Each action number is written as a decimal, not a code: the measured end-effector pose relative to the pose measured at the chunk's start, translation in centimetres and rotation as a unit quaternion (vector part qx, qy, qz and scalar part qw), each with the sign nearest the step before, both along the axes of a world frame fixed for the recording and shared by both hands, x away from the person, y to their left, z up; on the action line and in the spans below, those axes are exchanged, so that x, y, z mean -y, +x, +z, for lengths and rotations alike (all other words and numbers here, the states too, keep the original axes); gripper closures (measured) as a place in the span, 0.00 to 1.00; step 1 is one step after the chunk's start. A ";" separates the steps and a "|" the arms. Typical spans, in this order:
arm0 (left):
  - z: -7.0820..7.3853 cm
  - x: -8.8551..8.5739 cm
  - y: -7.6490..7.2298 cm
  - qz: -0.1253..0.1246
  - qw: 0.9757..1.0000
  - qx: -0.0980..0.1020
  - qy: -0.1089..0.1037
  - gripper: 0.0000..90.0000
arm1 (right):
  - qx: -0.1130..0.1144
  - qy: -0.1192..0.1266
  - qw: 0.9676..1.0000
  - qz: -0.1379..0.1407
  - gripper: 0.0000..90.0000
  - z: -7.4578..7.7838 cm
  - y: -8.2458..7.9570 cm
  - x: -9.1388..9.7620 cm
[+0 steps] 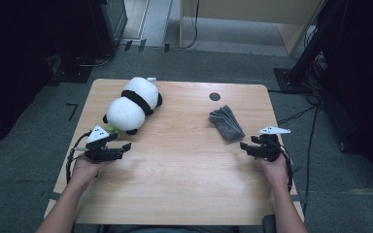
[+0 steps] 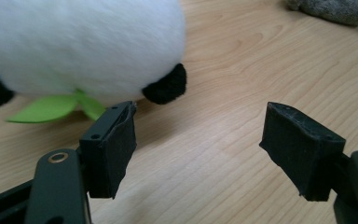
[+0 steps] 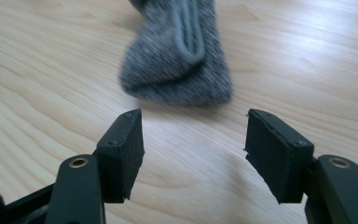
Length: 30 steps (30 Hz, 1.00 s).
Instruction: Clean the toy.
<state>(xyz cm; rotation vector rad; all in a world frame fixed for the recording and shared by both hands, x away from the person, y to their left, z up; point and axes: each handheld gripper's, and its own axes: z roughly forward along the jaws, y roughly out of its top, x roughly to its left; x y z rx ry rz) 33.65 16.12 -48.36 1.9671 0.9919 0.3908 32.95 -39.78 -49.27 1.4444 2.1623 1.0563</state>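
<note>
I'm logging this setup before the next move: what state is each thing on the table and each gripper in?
White and black plush panda toy: lying on its side, untouched.
Green felt leaf: flat on the table under the panda.
Folded grey knitted cloth: lying folded, untouched.
Left gripper: open, nothing between its jaws.
Right gripper: open, empty, facing the cloth.

You will find no readable text, label, brand, number or sign anywhere here. The small white tag (image 1: pixel 151 79) at the far end of the plush panda (image 1: pixel 132 103) is too small for you to tell whether anything is printed on it. The grey cloth (image 1: pixel 227 123) and the desk (image 1: pixel 184 170) carry no lettering you could read.
</note>
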 end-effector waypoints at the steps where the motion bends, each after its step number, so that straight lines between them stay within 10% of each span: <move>1: -0.2 0.2 0.0 -0.002 1.000 0.002 0.006 0.28 | -0.001 -0.002 1.000 -0.001 0.42 -0.2 0.1 0.2; 8: -1.9 1.4 0.5 -0.006 0.999 -0.010 0.032 0.34 | -0.036 0.000 0.999 -0.007 0.42 -1.9 0.5 0.8; 16: -2.8 2.0 0.5 -0.016 0.997 -0.023 0.068 0.30 | 0.006 -0.019 1.000 0.009 0.42 -2.6 0.0 0.8; 19: -2.6 1.6 0.4 -0.015 0.998 -0.027 0.049 0.30 | 0.029 -0.021 0.999 0.020 0.39 -3.1 -0.4 0.8; 30: -3.0 1.5 0.6 -0.004 0.997 -0.044 0.056 0.28 | 0.025 -0.013 0.999 0.021 0.32 -3.1 -0.4 0.7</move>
